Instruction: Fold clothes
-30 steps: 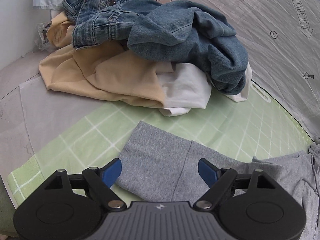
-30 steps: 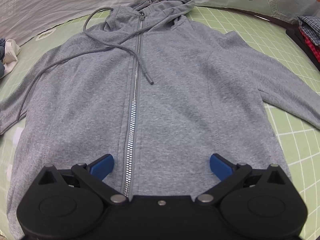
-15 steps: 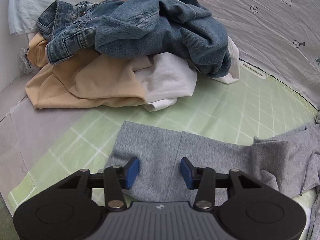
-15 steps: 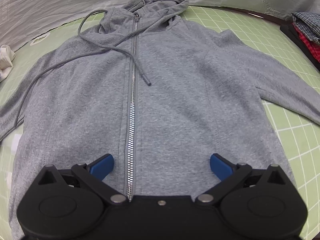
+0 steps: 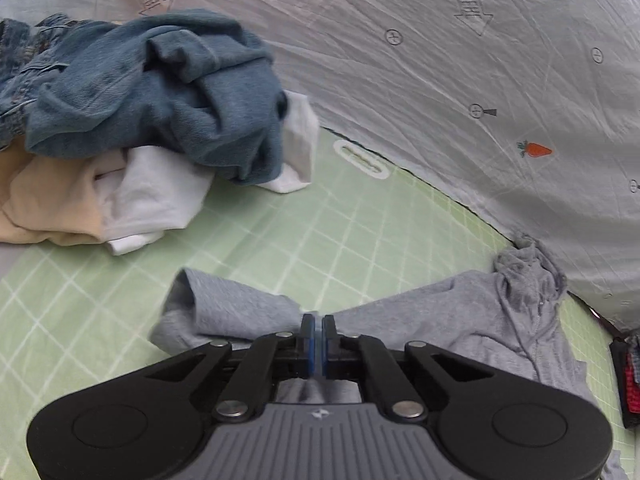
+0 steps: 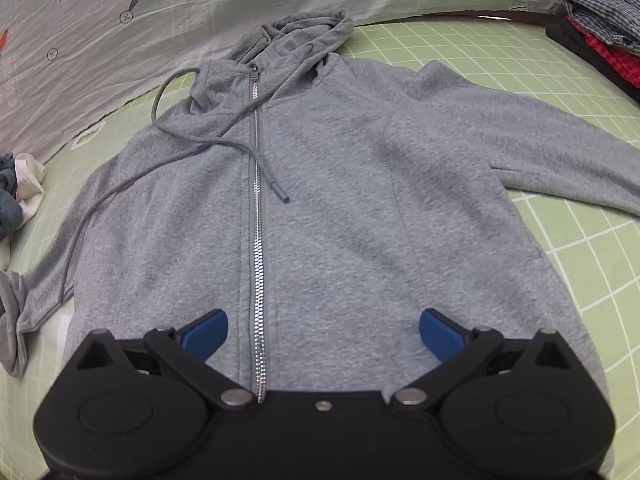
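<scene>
Since the earlier frame the left claw [image 5: 319, 338] has clamped the hoodie [image 6: 340, 184] sleeve [image 5: 236, 312], whose long axis runs toward lower right; the right claw [image 6: 322, 332] hangs spread apart over the hem.

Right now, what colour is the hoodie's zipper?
Silver metal teeth on grey tape; the zipper shows best in the right wrist view.

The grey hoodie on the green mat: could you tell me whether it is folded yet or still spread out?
Spread out. The grey hoodie lies flat, zipped, right sleeve out; the left claw pinches its left sleeve.
</scene>
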A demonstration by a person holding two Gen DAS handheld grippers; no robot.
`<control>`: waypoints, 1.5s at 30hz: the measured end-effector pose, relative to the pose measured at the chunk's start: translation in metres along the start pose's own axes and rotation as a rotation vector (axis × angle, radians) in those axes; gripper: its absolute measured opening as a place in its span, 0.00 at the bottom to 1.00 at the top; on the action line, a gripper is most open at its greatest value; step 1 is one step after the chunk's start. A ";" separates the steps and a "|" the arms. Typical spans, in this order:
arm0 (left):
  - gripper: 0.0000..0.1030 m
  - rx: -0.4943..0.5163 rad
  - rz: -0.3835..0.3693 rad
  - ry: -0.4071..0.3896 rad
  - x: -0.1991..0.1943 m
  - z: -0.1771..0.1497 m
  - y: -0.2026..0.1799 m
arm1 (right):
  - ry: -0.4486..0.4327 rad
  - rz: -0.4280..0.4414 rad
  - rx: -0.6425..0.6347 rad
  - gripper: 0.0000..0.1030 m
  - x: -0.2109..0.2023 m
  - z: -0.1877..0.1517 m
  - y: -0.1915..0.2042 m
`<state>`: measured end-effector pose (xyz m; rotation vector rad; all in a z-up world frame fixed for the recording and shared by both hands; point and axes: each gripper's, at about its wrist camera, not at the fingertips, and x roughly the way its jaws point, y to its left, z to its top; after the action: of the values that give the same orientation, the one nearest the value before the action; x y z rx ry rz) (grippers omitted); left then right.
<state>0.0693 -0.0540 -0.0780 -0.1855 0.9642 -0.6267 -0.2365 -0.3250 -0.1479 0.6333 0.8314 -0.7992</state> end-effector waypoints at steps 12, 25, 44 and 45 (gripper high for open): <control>0.56 0.392 -0.319 -0.021 -0.001 -0.024 -0.165 | -0.109 -0.057 0.101 1.00 -0.023 0.019 -0.052; 0.65 -0.133 0.175 -0.063 -0.026 -0.008 0.050 | -0.006 -0.045 0.029 1.00 0.000 -0.001 -0.027; 0.35 -0.367 0.065 -0.003 0.025 -0.002 0.111 | 0.030 -0.131 0.018 1.00 0.005 -0.004 -0.010; 0.11 -0.360 0.042 0.010 0.028 -0.001 0.105 | 0.025 -0.127 0.028 1.00 0.004 -0.005 -0.012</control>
<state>0.1239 0.0152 -0.1424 -0.4805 1.0830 -0.4110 -0.2459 -0.3296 -0.1561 0.6211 0.8911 -0.9204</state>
